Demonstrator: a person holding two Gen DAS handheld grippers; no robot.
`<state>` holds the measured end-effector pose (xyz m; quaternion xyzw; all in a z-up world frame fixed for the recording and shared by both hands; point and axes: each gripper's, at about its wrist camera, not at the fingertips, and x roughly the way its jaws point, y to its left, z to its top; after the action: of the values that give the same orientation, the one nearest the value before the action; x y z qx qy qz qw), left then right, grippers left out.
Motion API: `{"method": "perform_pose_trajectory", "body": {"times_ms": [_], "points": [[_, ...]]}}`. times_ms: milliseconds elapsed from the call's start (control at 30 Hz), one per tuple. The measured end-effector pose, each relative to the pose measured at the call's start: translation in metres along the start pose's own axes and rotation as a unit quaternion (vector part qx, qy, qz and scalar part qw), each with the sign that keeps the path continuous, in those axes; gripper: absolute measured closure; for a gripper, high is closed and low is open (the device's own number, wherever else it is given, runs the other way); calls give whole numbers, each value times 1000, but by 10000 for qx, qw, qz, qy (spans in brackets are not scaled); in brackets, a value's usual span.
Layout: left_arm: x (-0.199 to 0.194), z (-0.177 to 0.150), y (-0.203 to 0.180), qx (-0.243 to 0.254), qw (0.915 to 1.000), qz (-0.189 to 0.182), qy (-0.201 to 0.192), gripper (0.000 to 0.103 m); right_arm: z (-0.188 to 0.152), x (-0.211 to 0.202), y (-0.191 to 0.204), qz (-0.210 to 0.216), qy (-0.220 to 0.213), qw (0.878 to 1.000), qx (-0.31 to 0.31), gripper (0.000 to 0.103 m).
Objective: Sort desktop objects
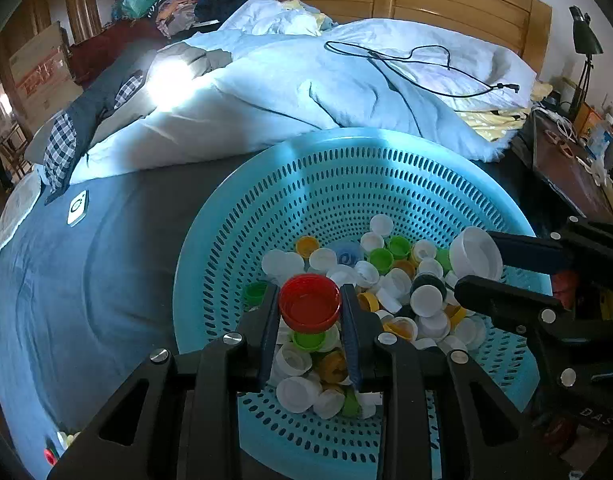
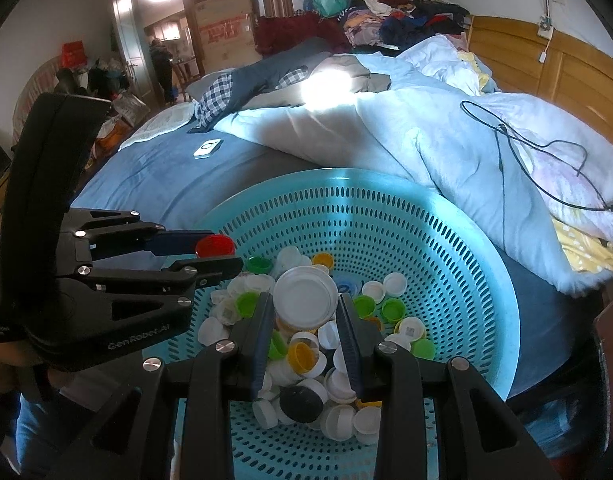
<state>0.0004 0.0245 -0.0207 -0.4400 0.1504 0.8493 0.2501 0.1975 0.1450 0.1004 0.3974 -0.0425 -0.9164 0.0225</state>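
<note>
Left gripper [image 1: 310, 308] is clamping a red cap [image 1: 309, 302], right gripper [image 2: 305, 304] is clamping a big white lid [image 2: 305, 300]; both are hanging over the cap pile [image 1: 386, 292] lying in the teal basket [image 1: 346, 184], w/ the two held pieces just above loose caps. Basket is sitting on a blue sheet [image 1: 86, 280]; its far rim is nearly touching the rumpled duvet [image 1: 306, 92], so tight room behind, open sheet to the left. A black cable [image 1: 406, 60] is trailing over the duvet. A small white device [image 1: 77, 208] is lying well apart on the sheet. "GenRobot.AI" is showing on the left gripper's body in the right wrist view.
</note>
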Motion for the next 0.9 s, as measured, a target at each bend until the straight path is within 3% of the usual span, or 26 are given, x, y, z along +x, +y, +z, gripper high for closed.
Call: {"method": "perform_pose_trajectory", "body": {"times_ms": [33,67,100,167,333,500,567,900], "points": [[0,0,1,-16,10000,4,-13,78,0,0,1,-20,-7,10000,-4,68],[0,0,2,-40,10000,21,-2,77,1,0,0,-38,-18,10000,0,62],[1,-1,3,-58,10000,35,6,75,1,0,0,-69,-38,10000,6,45],[1,-3,6,-81,9999,90,-6,63,1,-2,1,-115,-105,9999,-1,29],[0,-9,15,-201,9997,160,-55,54,2,-1,5,-150,-93,9998,-6,28],[-7,-14,27,-369,9991,135,-166,48,5,-2,13,-183,-175,9997,-54,20],[-13,-18,34,-473,9984,134,-263,34,7,-3,18,-166,-218,9996,-89,20],[-51,-56,77,-801,9918,253,-961,23,8,3,58,109,-346,9986,-386,11]]}}
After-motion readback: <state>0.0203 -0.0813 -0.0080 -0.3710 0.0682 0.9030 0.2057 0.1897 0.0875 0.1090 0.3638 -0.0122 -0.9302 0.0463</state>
